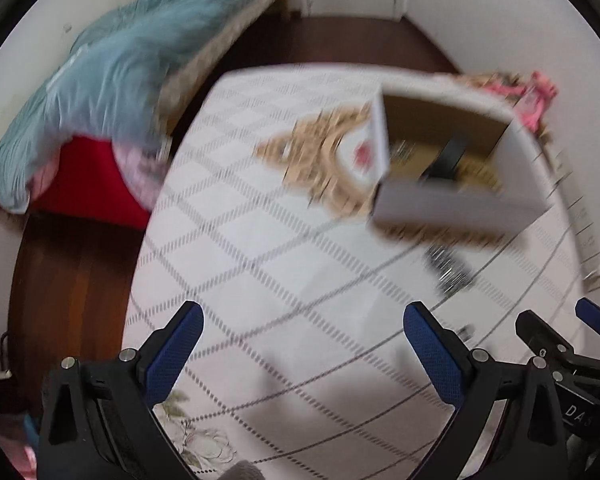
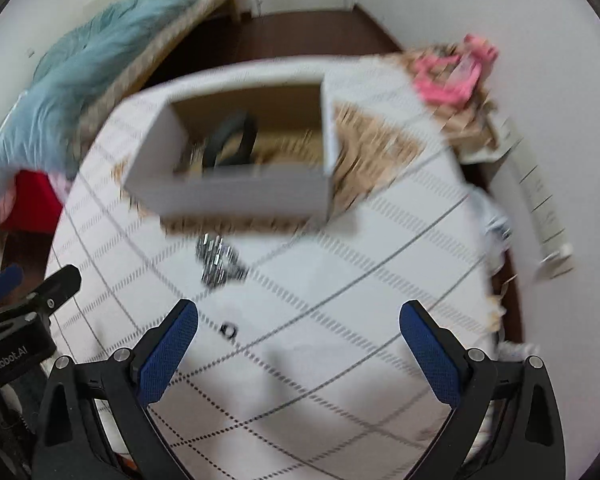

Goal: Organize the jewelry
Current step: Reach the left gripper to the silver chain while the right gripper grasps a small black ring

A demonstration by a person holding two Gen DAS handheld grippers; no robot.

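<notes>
- Left gripper and right gripper both hang with jaws spread wide, holding nothing.
- White box sits toward the tablecloth's far edge, a dark band inside.
- Silver jewelry heap lies just before the box; small ring nearer the right gripper.

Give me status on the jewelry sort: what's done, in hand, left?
Done: the white box already holds some pieces, including a dark band, though blur hides details. In hand: nothing; left gripper and right gripper both have open, empty jaws. Left: the silver chain pile and small ring lie on the tablecloth.
</notes>
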